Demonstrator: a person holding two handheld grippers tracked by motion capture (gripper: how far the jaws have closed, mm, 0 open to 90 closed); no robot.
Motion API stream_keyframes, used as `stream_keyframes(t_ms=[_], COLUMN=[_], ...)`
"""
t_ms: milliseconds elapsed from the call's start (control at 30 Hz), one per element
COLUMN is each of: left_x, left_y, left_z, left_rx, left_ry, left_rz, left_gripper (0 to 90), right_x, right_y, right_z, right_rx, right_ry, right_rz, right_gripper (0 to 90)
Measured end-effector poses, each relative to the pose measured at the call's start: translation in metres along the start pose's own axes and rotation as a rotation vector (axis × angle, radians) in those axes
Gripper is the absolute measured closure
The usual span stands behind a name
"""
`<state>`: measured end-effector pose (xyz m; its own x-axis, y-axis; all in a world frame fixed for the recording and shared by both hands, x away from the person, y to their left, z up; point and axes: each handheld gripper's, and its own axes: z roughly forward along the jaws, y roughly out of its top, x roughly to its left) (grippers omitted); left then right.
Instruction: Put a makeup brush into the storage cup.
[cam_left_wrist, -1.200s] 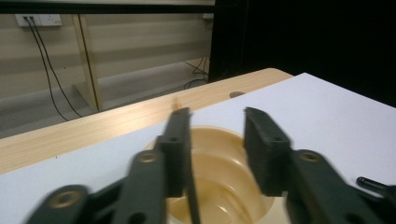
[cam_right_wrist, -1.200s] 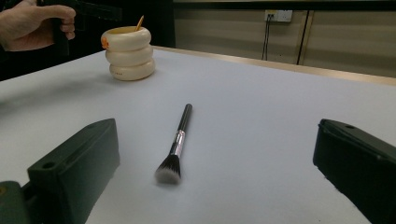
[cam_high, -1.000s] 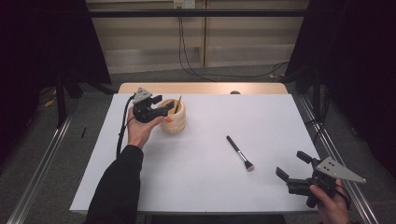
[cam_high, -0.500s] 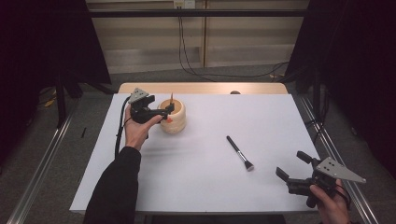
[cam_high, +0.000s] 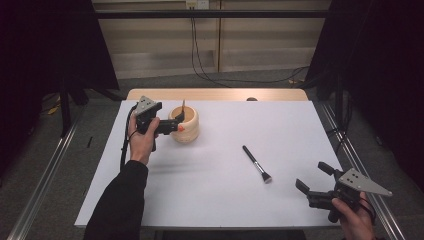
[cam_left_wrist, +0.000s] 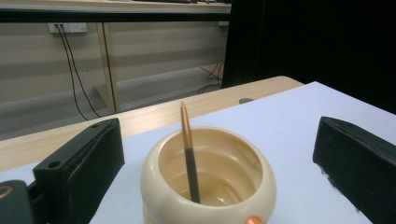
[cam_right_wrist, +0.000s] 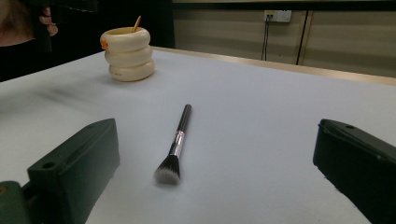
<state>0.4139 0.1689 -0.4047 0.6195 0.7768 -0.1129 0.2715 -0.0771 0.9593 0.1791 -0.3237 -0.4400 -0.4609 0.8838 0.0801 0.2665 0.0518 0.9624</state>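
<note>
One slim brush with an orange-and-black handle (cam_left_wrist: 189, 158) is standing tilted inside the cream ribbed round holder (cam_high: 186, 125) near the white table's (cam_high: 225, 195) far left. The left gripper (cam_high: 172, 126) is hovering beside the holder, its jaws having just spread wide, gripping nothing. The right gripper (cam_high: 312, 182) is waiting spread near a black makeup brush (cam_high: 257, 164).

In the left gripper view, the lower part of the cream holder (cam_left_wrist: 208, 186) is cut off by the bottom edge, and the lower end of the thin brush (cam_left_wrist: 188, 154) standing in it is hidden behind its rim. In the high view, the left gripper (cam_high: 167, 125) covers part of the holder's left side. The right hand (cam_high: 355, 220) is cut off at the bottom edge there.
</note>
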Motion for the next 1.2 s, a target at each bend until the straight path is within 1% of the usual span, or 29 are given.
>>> stream_keyframes(t_ms=[33, 100, 133, 200, 233, 267, 300, 333, 400, 433, 467, 567, 667, 733, 767, 800, 833, 933, 1000, 1033, 1067, 1100, 1167, 1200], left_x=[-0.001, -0.003, -0.004, -0.004, -0.004, -0.004, -0.004, -0.005, -0.007, -0.008, -0.01, -0.013, -0.017, -0.019, -0.02, -0.02, -0.021, -0.022, -0.023, -0.022, -0.022, -0.023, -0.024, -0.025], left_y=[0.0, -0.001, -0.002, -0.002, -0.003, -0.003, -0.003, -0.004, -0.006, -0.006, -0.007, -0.009, -0.012, -0.012, -0.013, -0.013, -0.014, -0.017, -0.019, -0.019, -0.02, -0.02, -0.021, -0.021], left_z=[-0.002, -0.006, -0.007, -0.012, -0.014, -0.017, -0.018, -0.021, -0.024, -0.025, -0.027, -0.033, -0.038, -0.042, -0.043, -0.045, -0.046, -0.051, -0.054, -0.056, -0.058, -0.06, -0.063, -0.065], left_rx=[0.006, 0.002, 0.0, 0.002, -0.004, 0.001, 0.0, 0.013, 0.009, 0.018, 0.025, 0.018, 0.01, 0.007, 0.008, 0.007, 0.007, 0.008, 0.008, 0.01, 0.002, 0.002, 0.002, 0.001], left_ry=[0.003, 0.004, -0.003, 0.002, -0.013, -0.003, -0.01, 0.002, -0.014, -0.011, 0.001, -0.013, -0.002, -0.006, 0.002, -0.007, -0.004, -0.002, -0.003, 0.005, -0.007, 0.004, 0.0, 0.006], left_rz=[0.003, 0.01, 0.007, -0.002, -0.006, -0.009, -0.01, 0.002, -0.001, 0.004, 0.015, 0.001, 0.01, 0.019, 0.022, 0.027, 0.018, 0.019, 0.011, 0.009, 0.005, 0.001, -0.001, 0.006], left_gripper=[1.9, 1.9, 1.9, 1.9, 1.9, 1.9, 1.9, 1.9, 2.0, 1.9, 1.9, 1.9, 1.9, 1.9, 1.9, 1.9, 1.9, 1.9, 1.9, 1.9, 1.9, 1.9, 1.9, 1.9], right_x=[0.0, 0.0, 0.0, 0.0, 0.0, 0.0, 0.0, 0.0, 0.0, 0.0, 0.0, 0.0, 0.0, 0.0, 0.0, 0.0, 0.0, 0.0, 0.0, 0.0, 0.0, 0.0, 0.0, 0.0], right_y=[0.0, 0.0, 0.0, 0.0, 0.0, 0.0, 0.0, 0.0, 0.0, 0.0, 0.0, 0.0, 0.0, 0.0, 0.0, 0.0, 0.0, 0.0, 0.0, 0.0, 0.0, 0.0, 0.0, 0.0], right_z=[0.0, 0.0, 0.0, 0.0, 0.0, 0.0, 0.001, 0.001, 0.001, 0.001, 0.001, 0.001, 0.001, 0.001, 0.001, 0.001, 0.001, 0.001, 0.001, 0.001, 0.001, 0.001, 0.001, 0.001], right_rx=[-0.001, -0.002, -0.001, -0.002, -0.001, -0.001, -0.001, -0.001, -0.001, -0.002, -0.001, -0.001, -0.001, 0.0, 0.0, -0.001, -0.001, -0.001, -0.001, 0.0, -0.002, -0.001, 0.0, 0.0], right_ry=[0.002, 0.001, 0.001, 0.0, 0.001, -0.002, -0.002, -0.002, -0.003, -0.002, -0.001, -0.004, -0.004, -0.004, -0.004, -0.003, -0.002, -0.005, -0.006, -0.005, -0.005, -0.006, -0.005, -0.006], right_rz=[-0.001, -0.001, -0.001, 0.0, -0.001, -0.002, -0.002, -0.002, -0.002, -0.002, -0.001, -0.004, -0.002, -0.002, -0.004, -0.002, -0.003, -0.004, -0.004, -0.002, -0.001, -0.004, -0.002, -0.002], right_gripper=[0.0, 0.0, 0.0, 0.0, 0.0, 0.0, 0.0, 0.0, 0.0, 0.0, 0.0, 0.0, 0.0, 0.0, 0.0, 0.0, 0.0, 0.0, 0.0, 0.0, 0.0, 0.0, 0.0, 0.0])
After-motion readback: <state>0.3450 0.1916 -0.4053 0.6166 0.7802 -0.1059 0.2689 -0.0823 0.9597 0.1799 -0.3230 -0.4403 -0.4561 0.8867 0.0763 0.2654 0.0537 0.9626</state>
